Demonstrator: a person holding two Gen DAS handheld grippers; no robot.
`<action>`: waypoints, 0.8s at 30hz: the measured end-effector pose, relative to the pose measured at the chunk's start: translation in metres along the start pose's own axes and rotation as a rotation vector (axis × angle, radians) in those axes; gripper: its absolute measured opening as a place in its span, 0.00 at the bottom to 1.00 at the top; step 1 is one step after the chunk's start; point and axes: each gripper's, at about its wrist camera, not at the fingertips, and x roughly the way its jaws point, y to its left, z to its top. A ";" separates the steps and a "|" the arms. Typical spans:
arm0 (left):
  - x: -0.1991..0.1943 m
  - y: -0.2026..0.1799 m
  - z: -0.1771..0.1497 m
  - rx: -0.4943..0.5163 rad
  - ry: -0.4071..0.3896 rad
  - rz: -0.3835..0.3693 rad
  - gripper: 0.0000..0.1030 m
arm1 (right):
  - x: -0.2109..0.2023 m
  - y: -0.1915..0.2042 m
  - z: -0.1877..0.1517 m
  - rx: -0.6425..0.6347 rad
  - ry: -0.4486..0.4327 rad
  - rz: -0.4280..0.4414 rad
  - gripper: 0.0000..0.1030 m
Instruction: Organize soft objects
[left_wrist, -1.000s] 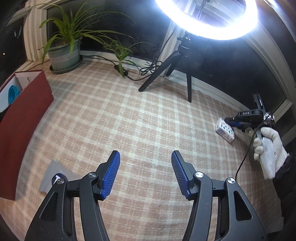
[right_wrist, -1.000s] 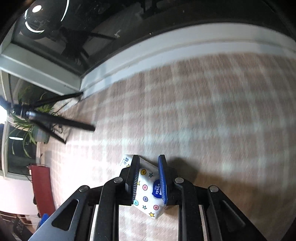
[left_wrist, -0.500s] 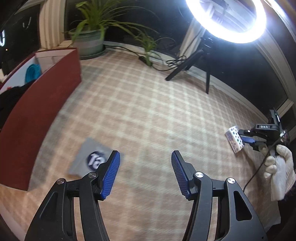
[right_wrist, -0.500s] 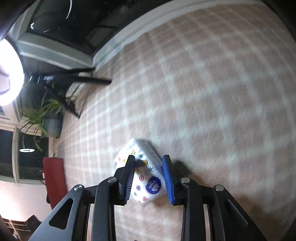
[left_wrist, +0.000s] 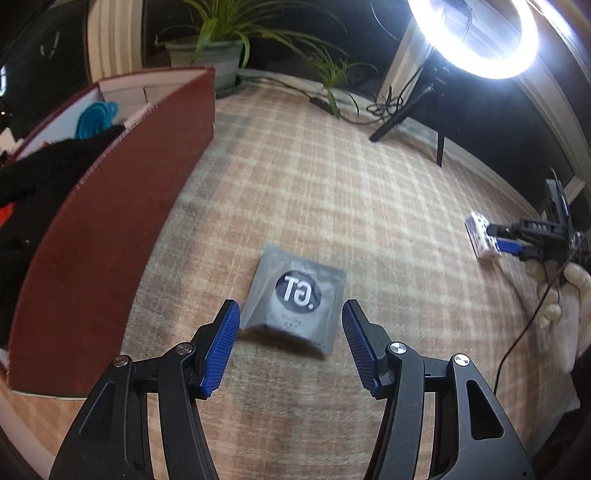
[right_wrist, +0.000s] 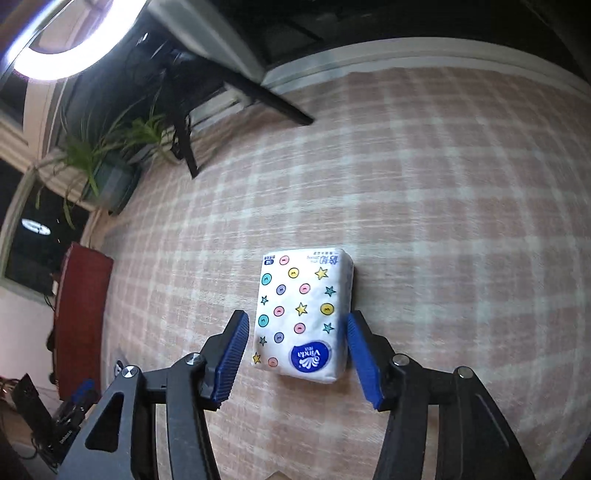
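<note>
A grey soft packet (left_wrist: 295, 299) with a black round logo lies on the checked carpet (left_wrist: 332, 192), just beyond and between the tips of my left gripper (left_wrist: 290, 309), which is open and not touching it. In the right wrist view a white tissue pack (right_wrist: 303, 314) printed with stars and dots sits between the fingers of my right gripper (right_wrist: 295, 320). Its jaws are opening and the pads (right_wrist: 231, 354) stand off the pack's sides. The left wrist view also shows this pack (left_wrist: 480, 236) at the right gripper's tip, held out by a white-gloved hand (left_wrist: 561, 295).
A dark red open box (left_wrist: 110, 221) stands on the left, holding black cloth (left_wrist: 37, 177) and a teal item (left_wrist: 96, 118); the same box (right_wrist: 83, 314) is far left in the right wrist view. Ring light on tripod (left_wrist: 476, 37), potted plants (left_wrist: 207, 55) and cables (left_wrist: 384, 107) line the window wall.
My left gripper has swung toward the grey packet, now framed between its fingertips, with the red box closer. The right gripper's jaws have come apart off the tissue pack, whose printed face now shows.
</note>
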 end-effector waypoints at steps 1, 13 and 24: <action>0.002 0.002 -0.001 0.000 0.007 -0.010 0.55 | 0.004 0.005 0.002 -0.013 0.004 -0.009 0.49; 0.017 0.008 -0.031 0.019 0.071 -0.029 0.56 | 0.008 0.035 -0.011 -0.116 0.000 -0.069 0.49; 0.041 -0.014 -0.004 0.048 0.012 -0.033 0.56 | 0.005 0.035 -0.015 -0.128 -0.010 -0.066 0.50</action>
